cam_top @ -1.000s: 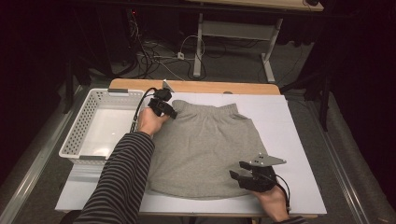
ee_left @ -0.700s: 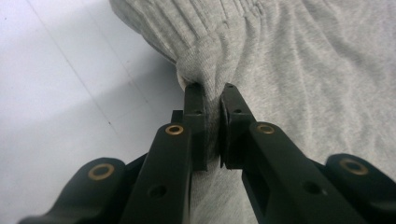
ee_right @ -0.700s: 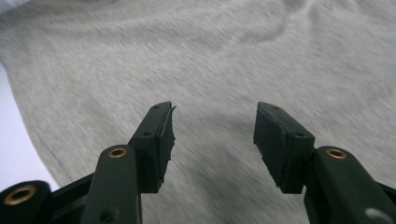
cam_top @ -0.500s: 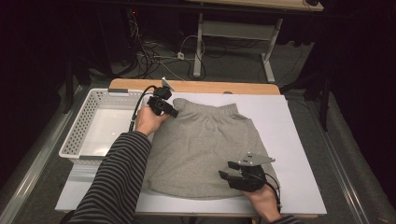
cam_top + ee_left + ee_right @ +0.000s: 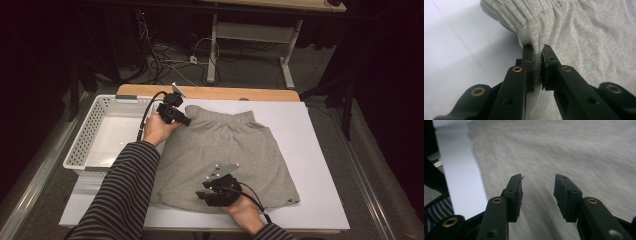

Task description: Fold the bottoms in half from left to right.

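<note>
Grey skirt [image 5: 225, 150] lies flat mid-board. Left gripper [image 5: 537, 50] clamped on waistband corner. Right gripper [image 5: 207, 192], jaws apart and just been closing, nothing between; should bite the near hem edge squarely before lifting.

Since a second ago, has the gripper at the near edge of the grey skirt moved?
Yes. The right gripper slid left along the grey skirt's near hem, toward the white basket side, its jaws closing further.

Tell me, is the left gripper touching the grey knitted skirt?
Touching. The left gripper view shows the left gripper with its jaws pinching the grey knitted skirt.
</note>
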